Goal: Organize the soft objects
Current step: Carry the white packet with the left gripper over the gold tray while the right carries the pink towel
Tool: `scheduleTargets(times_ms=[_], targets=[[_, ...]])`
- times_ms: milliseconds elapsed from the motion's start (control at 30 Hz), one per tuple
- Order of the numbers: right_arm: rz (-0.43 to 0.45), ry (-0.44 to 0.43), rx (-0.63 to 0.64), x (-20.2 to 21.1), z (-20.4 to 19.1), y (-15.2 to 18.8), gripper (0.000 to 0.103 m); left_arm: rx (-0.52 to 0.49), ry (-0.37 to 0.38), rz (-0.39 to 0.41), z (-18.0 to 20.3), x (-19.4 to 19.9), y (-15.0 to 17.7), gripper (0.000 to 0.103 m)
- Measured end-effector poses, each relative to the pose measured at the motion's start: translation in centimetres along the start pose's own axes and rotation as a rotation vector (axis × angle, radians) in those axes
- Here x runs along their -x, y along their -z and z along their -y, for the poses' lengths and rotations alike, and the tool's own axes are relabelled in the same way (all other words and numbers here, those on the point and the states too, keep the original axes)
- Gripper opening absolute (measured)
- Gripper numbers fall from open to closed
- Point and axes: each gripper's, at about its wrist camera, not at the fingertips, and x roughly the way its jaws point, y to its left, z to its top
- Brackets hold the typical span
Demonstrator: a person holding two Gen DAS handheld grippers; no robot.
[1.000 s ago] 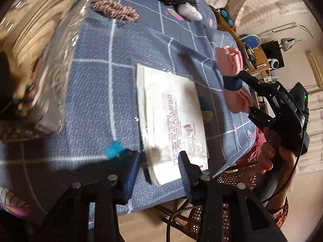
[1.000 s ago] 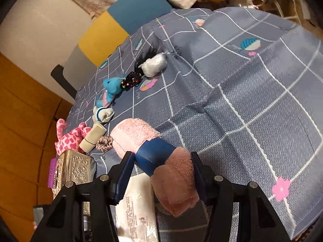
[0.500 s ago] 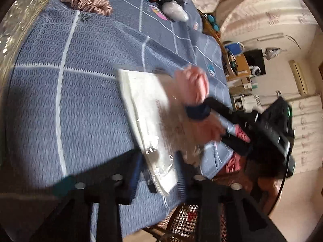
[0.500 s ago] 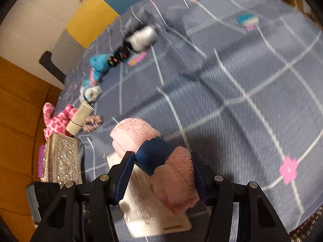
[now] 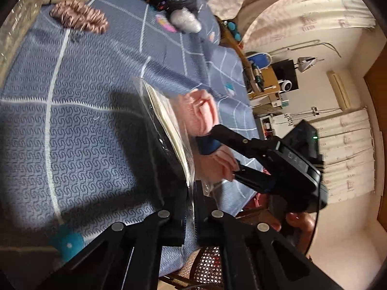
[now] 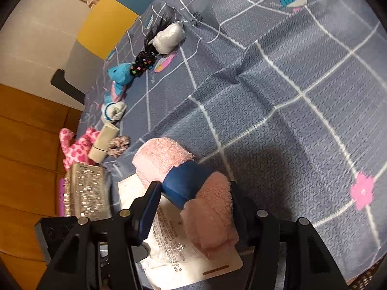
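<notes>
Bagging step: left gripper jaws just closed, clamped on plastic bag edge; right gripper jaws clamped on pink towel roll. Next: likely lift bag mouth, slide roll in.

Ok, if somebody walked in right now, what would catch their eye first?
Probably the pink towel roll with a blue band, clamped in the right gripper just above the clear plastic bag. The left gripper is shut on that bag's edge, lifting it off the blue checked tablecloth.
</notes>
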Motion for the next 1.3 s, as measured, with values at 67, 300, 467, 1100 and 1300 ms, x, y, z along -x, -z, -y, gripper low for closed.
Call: scheduleTargets(times_ms=[67, 300, 467, 1100, 1300], targets=[[-0.020, -0.059, -0.022, -0.1, -0.1, 0.2, 0.058, 0.009, 0.027, 0.005, -0.1, 1.0, 0.1, 0.003], [0.041, -0.160, 0.037, 2.3, -3.0, 2.3, 0.058, -0.051, 0.102, 0.024, 0.9, 5.1, 0.7, 0.003], [0.116, -0.158, -0.002, 3.7, -2.9, 3.8, 0.058, -0.068, 0.149, 0.061, 1.1, 8.4, 0.6, 0.003], [0.188, -0.192, 0.064, 6.6, -10.0, 7.6, 0.058, -0.014, 0.404, 0.217, -0.9, 20.6, 0.9, 0.003], [0.196, -0.235, 0.133, 6.3, -15.4, 9.1, 0.058, 0.035, 0.410, 0.342, -4.8, 27.5, 1.6, 0.003]])
